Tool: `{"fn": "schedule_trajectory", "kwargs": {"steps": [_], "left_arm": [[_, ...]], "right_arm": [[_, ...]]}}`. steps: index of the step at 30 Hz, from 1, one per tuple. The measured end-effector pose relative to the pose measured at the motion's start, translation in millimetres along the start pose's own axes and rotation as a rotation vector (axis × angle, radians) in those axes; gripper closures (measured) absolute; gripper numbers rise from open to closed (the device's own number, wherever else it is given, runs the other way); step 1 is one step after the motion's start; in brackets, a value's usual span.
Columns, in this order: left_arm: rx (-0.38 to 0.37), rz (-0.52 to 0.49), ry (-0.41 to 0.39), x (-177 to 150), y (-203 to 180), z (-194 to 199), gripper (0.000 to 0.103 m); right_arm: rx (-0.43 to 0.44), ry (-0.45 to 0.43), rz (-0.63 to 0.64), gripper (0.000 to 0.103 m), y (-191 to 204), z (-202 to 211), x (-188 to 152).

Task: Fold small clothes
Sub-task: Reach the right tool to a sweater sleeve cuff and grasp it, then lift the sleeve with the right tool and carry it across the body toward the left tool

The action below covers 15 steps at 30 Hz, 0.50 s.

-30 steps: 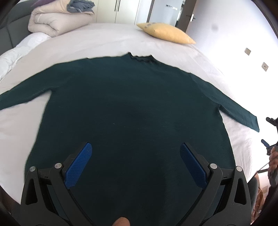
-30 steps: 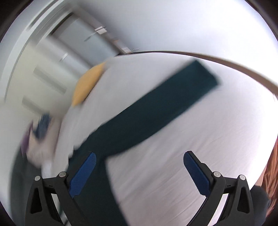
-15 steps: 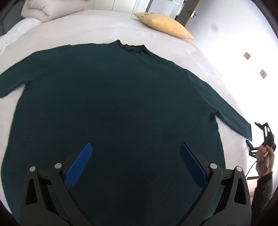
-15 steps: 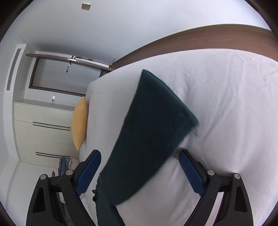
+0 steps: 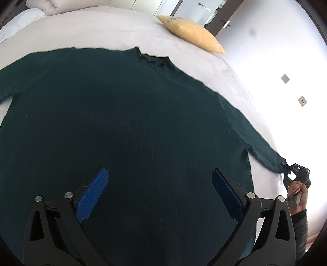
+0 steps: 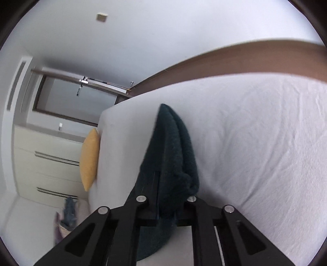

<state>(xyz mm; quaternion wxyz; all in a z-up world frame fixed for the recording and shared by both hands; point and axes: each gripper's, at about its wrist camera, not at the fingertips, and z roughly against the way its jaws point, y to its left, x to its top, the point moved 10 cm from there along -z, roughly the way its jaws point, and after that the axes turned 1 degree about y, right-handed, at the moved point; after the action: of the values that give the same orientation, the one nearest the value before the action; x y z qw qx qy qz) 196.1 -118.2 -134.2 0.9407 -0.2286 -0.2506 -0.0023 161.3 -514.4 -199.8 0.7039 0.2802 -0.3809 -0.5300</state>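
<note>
A dark green sweater point(image 5: 130, 126) lies spread flat on a white bed point(image 5: 106, 30), collar toward the far side. My left gripper point(image 5: 159, 194) is open and hovers above the sweater's lower body. My right gripper point(image 6: 163, 196) is shut on the cuff of the right sleeve point(image 6: 169, 155). It also shows in the left wrist view point(image 5: 296, 171) at the bed's right edge, with the sleeve point(image 5: 263, 151) stretched out to it. The left sleeve runs out of view at the left.
A yellow pillow point(image 5: 192, 34) lies at the far right corner of the bed. Folded bedding point(image 5: 40, 4) sits at the far left. A white wall point(image 5: 286, 61) with switch plates stands to the right. White drawers point(image 6: 49, 159) show in the right wrist view.
My right gripper has closed on the sleeve cuff, which was between its open fingers before. My left gripper has moved lower and closer over the sweater.
</note>
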Motion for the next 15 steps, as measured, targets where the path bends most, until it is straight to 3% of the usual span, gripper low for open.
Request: {"fn": "schedule_trajectory", "kwargs": {"steps": [4, 7, 10, 13, 15], "left_arm": [[-0.046, 0.003, -0.029, 28, -4, 2, 0.0], [-0.072, 0.006, -0.046, 50, -5, -1, 0.0], [-0.11, 0.027, -0.048, 71, -4, -6, 0.0], [-0.15, 0.057, -0.046, 91, -1, -13, 0.0], [-0.189, 0.097, -0.028, 102, 4, -21, 0.0]], "right_arm": [[-0.073, -0.036, 0.189, 0.092, 50, -4, 2], [-0.105, -0.027, 0.374, 0.092, 109, -25, -16], [-0.102, -0.001, 0.601, 0.092, 172, -40, -71], [-0.075, 0.06, 0.908, 0.093, 239, -69, -164], [-0.045, 0.114, 1.046, 0.093, 260, -83, -226]]}}
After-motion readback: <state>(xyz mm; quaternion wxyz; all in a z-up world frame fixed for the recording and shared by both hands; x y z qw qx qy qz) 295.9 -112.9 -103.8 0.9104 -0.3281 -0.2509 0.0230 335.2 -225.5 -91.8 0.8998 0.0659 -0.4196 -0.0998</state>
